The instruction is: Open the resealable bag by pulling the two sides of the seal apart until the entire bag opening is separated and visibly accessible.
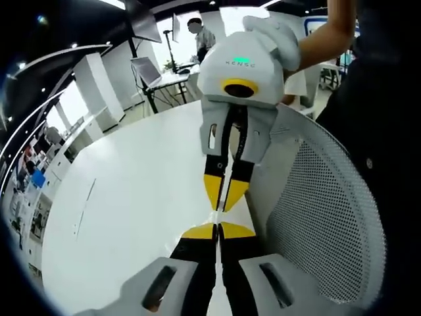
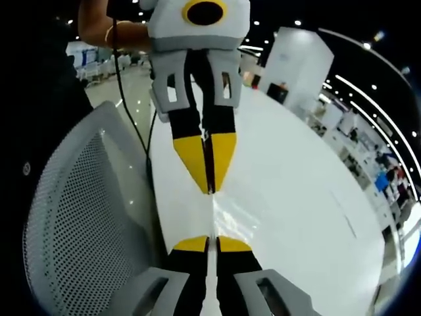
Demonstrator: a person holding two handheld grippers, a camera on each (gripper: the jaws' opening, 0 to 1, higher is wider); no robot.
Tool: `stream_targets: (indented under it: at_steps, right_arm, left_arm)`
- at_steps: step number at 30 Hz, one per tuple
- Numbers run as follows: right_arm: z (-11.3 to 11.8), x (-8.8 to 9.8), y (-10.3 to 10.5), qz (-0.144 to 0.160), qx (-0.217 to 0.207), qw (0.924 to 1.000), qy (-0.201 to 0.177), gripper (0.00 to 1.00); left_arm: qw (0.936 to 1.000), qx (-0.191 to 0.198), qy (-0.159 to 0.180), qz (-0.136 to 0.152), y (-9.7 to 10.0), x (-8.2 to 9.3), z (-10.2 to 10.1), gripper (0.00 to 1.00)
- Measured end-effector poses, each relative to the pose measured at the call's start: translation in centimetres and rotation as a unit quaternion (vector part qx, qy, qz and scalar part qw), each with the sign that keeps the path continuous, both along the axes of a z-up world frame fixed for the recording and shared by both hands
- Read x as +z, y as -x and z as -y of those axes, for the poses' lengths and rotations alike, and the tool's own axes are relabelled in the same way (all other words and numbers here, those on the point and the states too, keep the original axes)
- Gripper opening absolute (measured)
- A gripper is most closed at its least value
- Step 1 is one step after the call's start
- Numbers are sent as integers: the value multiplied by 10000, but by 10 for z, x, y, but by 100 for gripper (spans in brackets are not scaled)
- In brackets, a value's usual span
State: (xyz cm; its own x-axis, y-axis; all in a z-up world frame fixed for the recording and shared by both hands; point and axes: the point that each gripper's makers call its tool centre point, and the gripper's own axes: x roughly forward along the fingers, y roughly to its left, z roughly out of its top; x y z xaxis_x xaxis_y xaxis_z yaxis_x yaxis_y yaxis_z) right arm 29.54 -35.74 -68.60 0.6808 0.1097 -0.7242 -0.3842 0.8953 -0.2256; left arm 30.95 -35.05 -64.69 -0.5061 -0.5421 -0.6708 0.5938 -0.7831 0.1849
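Observation:
A clear resealable bag (image 2: pixel 231 220) shows as a faint glossy film between the two grippers, above the white table (image 2: pixel 302 197). In the right gripper view my right gripper (image 2: pixel 212 240) is shut, with its yellow tips pinched on the film. My left gripper (image 2: pixel 210 189) faces it from above, tip to tip, and is also shut. In the left gripper view my left gripper (image 1: pixel 217 227) has its tips pressed together. My right gripper (image 1: pixel 220 205) points down at it from a gloved hand (image 1: pixel 276 33). The bag's seal is too thin to make out.
A white mesh chair back (image 1: pixel 329 217) (image 2: pixel 72 217) stands right beside the grippers at the edge of the table (image 1: pixel 131 197). A person's dark clothing borders the chair. At the far end are a desk with a laptop (image 1: pixel 154 72) and a standing person (image 1: pixel 200 36).

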Motion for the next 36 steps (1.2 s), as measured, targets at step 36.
stream_targets:
  at_steps: [36]
  right_arm:
    - [-6, 9, -8, 159, 31, 9998, -110, 0]
  left_arm:
    - [9990, 390, -144, -146, 7, -16, 4, 0]
